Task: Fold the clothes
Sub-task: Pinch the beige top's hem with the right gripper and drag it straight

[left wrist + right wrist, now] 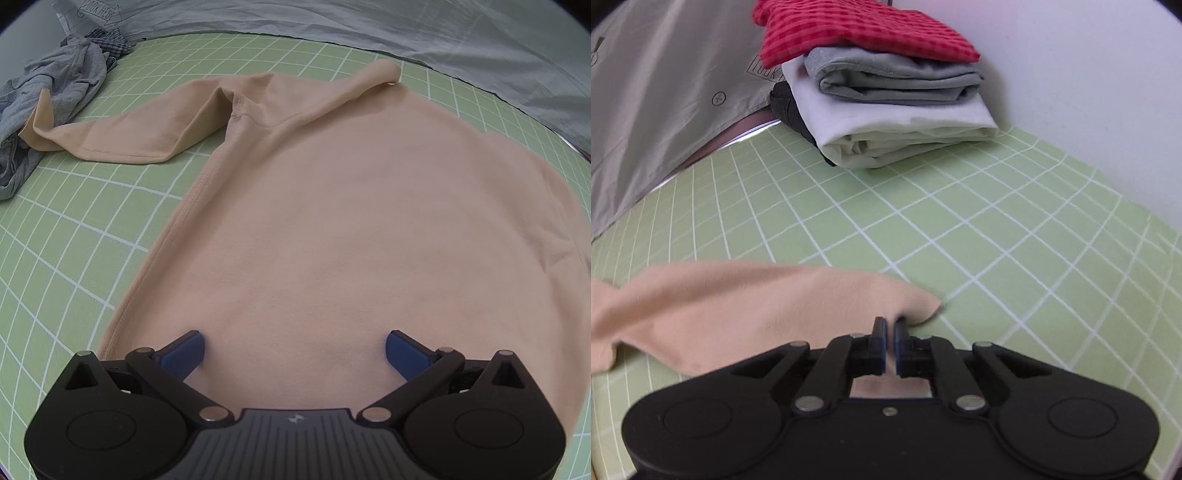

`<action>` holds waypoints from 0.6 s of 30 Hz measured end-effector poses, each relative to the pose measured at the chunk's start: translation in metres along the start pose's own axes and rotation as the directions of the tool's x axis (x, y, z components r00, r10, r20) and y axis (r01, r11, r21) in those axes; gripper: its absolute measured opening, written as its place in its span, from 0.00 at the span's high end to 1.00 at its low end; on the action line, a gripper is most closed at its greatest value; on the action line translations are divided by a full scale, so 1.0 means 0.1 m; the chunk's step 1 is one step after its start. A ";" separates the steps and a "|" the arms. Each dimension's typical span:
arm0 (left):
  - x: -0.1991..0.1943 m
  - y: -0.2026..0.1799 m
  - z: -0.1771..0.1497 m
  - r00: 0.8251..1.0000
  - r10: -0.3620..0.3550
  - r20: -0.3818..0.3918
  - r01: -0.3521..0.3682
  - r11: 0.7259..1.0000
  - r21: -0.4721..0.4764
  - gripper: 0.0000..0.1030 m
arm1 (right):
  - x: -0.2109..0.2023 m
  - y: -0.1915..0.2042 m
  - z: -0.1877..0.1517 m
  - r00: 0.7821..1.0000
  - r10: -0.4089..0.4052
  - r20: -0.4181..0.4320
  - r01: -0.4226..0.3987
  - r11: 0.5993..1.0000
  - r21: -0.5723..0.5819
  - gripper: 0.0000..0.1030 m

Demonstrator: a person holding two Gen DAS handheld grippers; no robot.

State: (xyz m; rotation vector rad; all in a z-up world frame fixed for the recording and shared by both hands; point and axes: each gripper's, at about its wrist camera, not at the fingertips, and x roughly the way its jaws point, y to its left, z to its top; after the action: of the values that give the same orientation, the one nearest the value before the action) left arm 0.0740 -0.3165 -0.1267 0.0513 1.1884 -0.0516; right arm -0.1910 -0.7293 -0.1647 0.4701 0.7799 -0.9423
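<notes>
Home laundry spot: folded clothes stack (886,92).

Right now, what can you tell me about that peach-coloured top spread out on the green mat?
The peach long-sleeved top looks like soft knit with stitched hems. It lies spread flat on the green grid mat, neck at the far end. One sleeve stretches sideways, its cuff resting on a crumpled grey garment. The left gripper is over the body near the hem, open. In the right wrist view the right gripper is shut at the tip of the other sleeve.
</notes>
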 end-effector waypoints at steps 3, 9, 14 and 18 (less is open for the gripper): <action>0.00 0.00 -0.01 1.000 0.000 0.005 0.000 1.000 0.000 0.00 | -0.14 -0.18 -0.11 0.999 -0.043 -0.027 0.045 0.997 0.069 0.96; 0.00 0.01 0.01 1.000 -0.002 -0.004 0.002 1.000 0.001 0.00 | -0.31 -0.24 -0.34 0.992 -0.041 -0.119 0.052 0.994 0.091 0.94; 0.02 0.02 0.06 0.999 -0.007 -0.035 0.007 1.000 0.007 0.00 | -0.38 -0.06 -0.24 0.995 -0.074 -0.071 0.078 0.996 0.053 0.57; 0.01 0.09 0.15 0.999 -0.009 -0.042 0.009 1.000 -0.002 0.00 | -0.32 0.28 0.00 1.000 -0.015 -0.001 0.015 0.997 -0.072 0.33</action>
State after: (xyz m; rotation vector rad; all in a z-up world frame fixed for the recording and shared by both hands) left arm 0.0894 -0.3087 -0.1222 0.0458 1.2309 -0.0574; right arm -0.1786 -0.6976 -0.1389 0.4026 0.8175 -0.9248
